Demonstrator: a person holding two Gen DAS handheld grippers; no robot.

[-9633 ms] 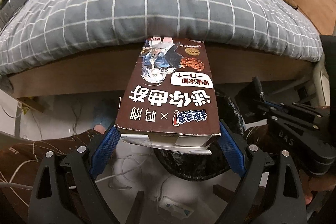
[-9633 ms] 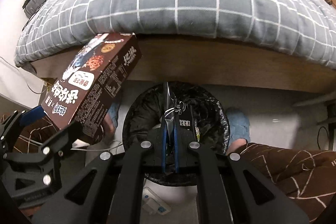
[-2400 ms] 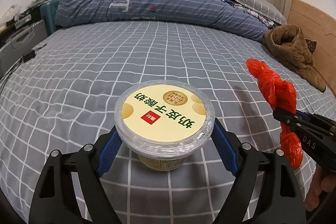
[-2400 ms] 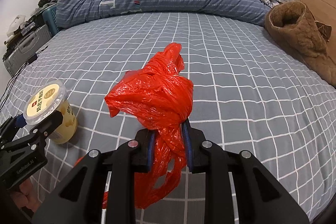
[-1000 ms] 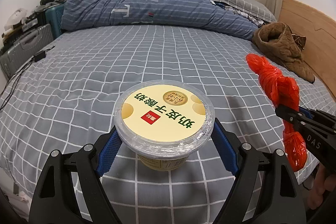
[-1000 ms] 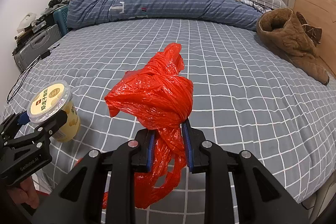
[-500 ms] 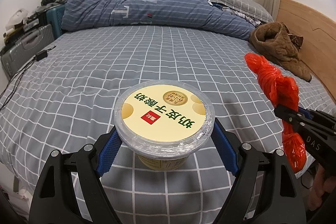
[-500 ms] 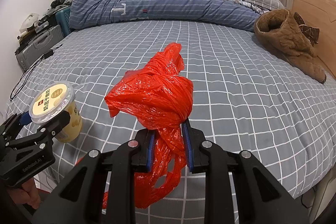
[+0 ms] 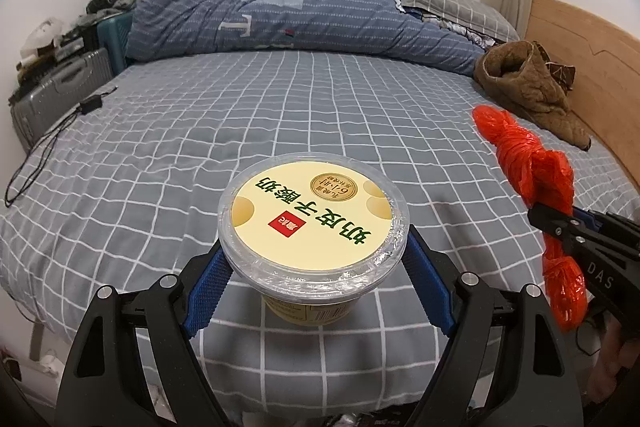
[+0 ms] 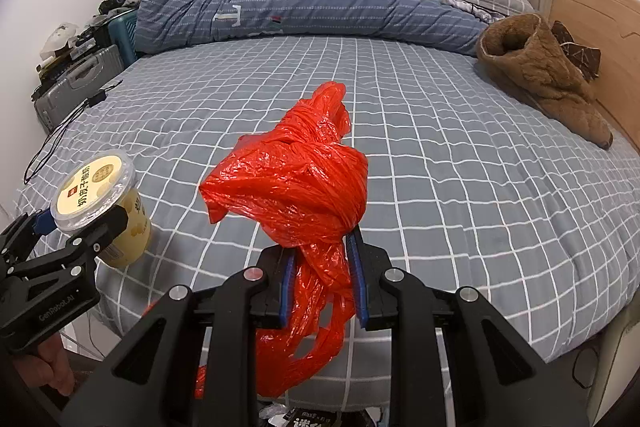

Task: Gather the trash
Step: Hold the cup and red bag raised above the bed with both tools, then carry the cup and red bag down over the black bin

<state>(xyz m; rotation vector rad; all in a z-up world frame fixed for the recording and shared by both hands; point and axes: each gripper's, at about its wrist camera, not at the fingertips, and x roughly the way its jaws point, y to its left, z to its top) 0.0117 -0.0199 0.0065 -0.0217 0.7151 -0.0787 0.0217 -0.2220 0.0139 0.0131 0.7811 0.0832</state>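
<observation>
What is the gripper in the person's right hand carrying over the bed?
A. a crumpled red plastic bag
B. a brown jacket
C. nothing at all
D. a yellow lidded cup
A: the right gripper has its fingers pinched on the crumpled red plastic bag; the left gripper holds the yellow lidded cup.

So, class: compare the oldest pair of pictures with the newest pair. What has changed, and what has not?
The left gripper let go of the brown box and now clamps a yellow lidded tub. The right gripper swapped the dark wrapper for a knotted red plastic bag. Both were lifted and drawn back over the checked bed. In the last seconds both grips stayed unchanged.
</observation>
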